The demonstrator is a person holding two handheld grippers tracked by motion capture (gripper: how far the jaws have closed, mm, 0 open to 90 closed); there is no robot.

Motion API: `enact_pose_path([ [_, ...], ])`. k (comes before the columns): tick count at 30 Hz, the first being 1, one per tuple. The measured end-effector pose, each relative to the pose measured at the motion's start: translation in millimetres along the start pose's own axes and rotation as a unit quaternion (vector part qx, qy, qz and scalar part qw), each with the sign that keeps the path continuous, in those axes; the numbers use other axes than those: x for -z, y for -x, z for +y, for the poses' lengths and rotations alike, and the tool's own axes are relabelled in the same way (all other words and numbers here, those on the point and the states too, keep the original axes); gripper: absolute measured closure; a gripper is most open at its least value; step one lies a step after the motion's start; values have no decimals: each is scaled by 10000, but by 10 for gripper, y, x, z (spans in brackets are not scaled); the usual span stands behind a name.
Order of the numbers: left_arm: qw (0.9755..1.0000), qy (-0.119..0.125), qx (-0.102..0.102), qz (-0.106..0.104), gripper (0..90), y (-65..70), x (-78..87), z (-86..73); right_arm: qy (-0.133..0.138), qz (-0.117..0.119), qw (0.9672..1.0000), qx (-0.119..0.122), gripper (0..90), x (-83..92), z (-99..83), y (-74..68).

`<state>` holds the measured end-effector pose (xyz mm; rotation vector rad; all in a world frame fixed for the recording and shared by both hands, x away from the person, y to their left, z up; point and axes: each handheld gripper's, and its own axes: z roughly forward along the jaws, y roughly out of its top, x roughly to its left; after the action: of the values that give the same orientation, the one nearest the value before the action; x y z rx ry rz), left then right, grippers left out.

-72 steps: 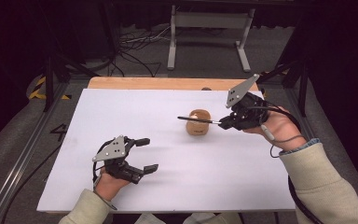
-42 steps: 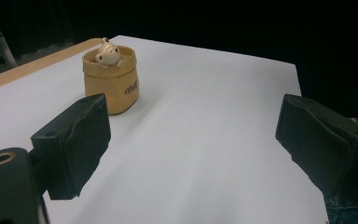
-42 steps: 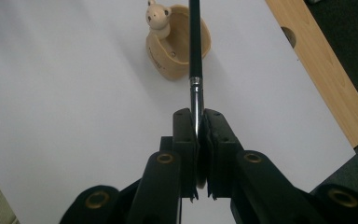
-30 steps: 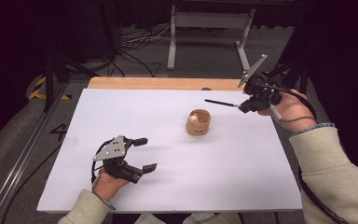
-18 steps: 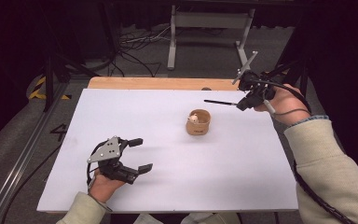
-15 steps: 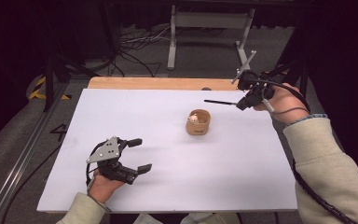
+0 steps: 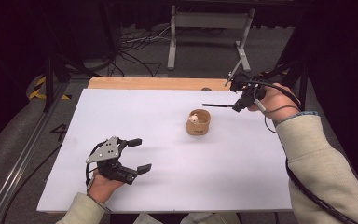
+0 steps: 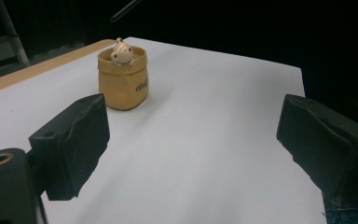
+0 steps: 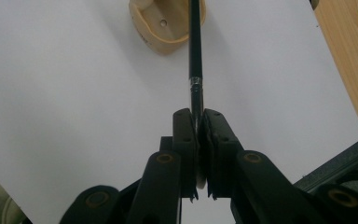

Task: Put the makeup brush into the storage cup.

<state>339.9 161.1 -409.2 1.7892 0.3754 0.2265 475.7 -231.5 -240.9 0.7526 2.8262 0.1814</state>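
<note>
Now black pen (image 9: 195,56) between right tool (image 9: 198,122) pads.

- white sheet (image 7: 168,116) covers the bench; bare wood strip (image 7: 158,83) shows along its far edge
- grey metal stand (image 7: 208,28) on the floor beyond the bench, two legs, crossbar
- black cables (image 7: 135,44) tangled on grey floor (image 7: 135,70) left of the stand
- yellow-black tape (image 7: 39,88) on floor left of the bench
- metal rail (image 7: 21,154) along the bench's left side
- room behind dark, light falls on the bench

Left gripper (image 7: 137,155) low, fingers spread wide; right gripper (image 7: 237,105) raised, fingers clamped
</note>
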Motion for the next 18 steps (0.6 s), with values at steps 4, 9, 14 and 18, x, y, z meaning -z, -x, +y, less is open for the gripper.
enact_pose_path([
  [4,10000,7,-5,5,99,-2,1,3,-30,23,10000,8,848,-40,33,-10],
  [9,10000,9,-12,5,97,-10,5,1,-112,63,9999,50,847,-116,86,-21],
  [14,10000,-7,5,3,96,-17,6,-4,-208,147,9996,88,847,-217,135,-37],
  [18,10000,-6,-2,2,97,-15,4,-2,-341,146,9992,118,847,-285,161,-41],
])
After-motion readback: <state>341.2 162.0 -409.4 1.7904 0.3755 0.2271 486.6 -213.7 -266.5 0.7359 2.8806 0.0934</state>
